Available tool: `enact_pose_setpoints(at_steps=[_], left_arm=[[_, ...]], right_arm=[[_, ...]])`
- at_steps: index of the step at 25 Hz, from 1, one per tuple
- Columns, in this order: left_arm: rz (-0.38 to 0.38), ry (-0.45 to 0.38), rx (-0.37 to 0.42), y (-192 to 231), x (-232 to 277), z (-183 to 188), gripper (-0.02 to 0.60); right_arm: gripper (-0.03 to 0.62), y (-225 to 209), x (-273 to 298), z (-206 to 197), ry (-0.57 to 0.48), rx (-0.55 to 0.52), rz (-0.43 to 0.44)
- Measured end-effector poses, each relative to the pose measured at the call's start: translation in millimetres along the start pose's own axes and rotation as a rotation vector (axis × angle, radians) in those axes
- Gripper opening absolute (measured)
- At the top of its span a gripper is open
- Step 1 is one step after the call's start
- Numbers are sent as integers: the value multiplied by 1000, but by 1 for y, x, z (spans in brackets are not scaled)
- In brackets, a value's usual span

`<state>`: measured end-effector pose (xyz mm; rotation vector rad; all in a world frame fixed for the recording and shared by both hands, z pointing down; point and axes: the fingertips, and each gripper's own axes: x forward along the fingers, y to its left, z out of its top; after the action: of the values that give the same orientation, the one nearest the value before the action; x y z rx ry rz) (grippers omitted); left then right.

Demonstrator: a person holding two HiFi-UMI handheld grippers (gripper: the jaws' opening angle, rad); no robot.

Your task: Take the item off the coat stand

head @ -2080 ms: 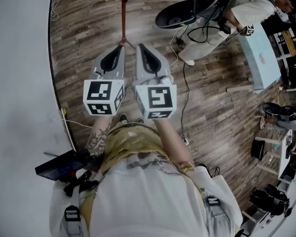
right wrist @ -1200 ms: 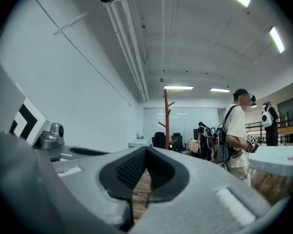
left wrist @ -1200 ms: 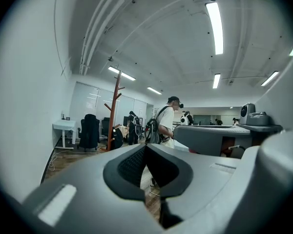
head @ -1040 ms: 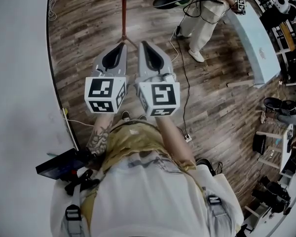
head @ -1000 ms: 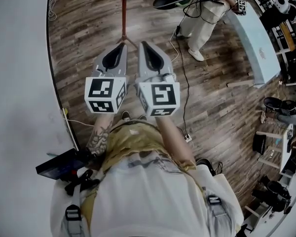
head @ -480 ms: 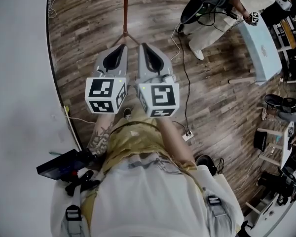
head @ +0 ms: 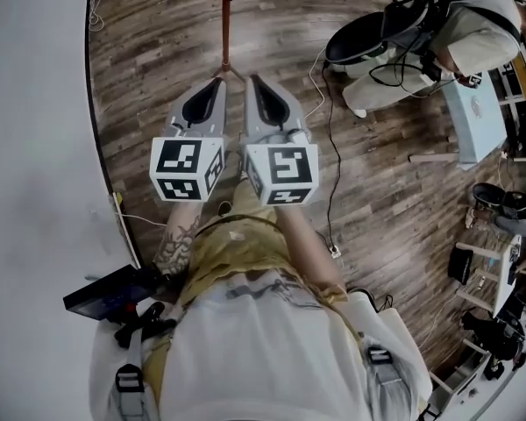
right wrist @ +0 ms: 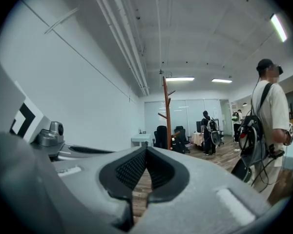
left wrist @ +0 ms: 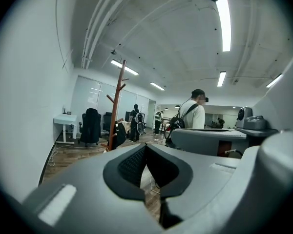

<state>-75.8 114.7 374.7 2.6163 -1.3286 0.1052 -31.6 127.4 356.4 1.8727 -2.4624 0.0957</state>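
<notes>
Left gripper and right gripper: jaws closed together, nothing held. The upright reddish-brown wooden coat stand stands well ahead, with a dark item hanging low on it. Neither gripper is evidently nearer.

Floor: bare strip of boards running up to the coat stand. Left edge: white wall, close alongside. Right side: standing person; cable trailing across the boards.

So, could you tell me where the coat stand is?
The coat stand is at the head view's top edge, left of centre, ahead of the left gripper and right gripper.
</notes>
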Motion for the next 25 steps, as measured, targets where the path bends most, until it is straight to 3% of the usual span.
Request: enact_pose_setpoints(at_steps=[5, 10, 17, 25], left_arm=[[35, -23, 21, 25, 44, 23, -2], [57, -26, 30, 41, 119, 48, -2], [58, 1, 30, 40, 176, 49, -2], [49, 25, 13, 29, 219, 37, -2]], right_arm=[[2, -17, 50, 13, -13, -15, 56], [2, -64, 114, 22, 15, -4, 103], [2, -102, 151, 19, 30, 7, 132], [2, -148, 164, 2, 81, 24, 92]])
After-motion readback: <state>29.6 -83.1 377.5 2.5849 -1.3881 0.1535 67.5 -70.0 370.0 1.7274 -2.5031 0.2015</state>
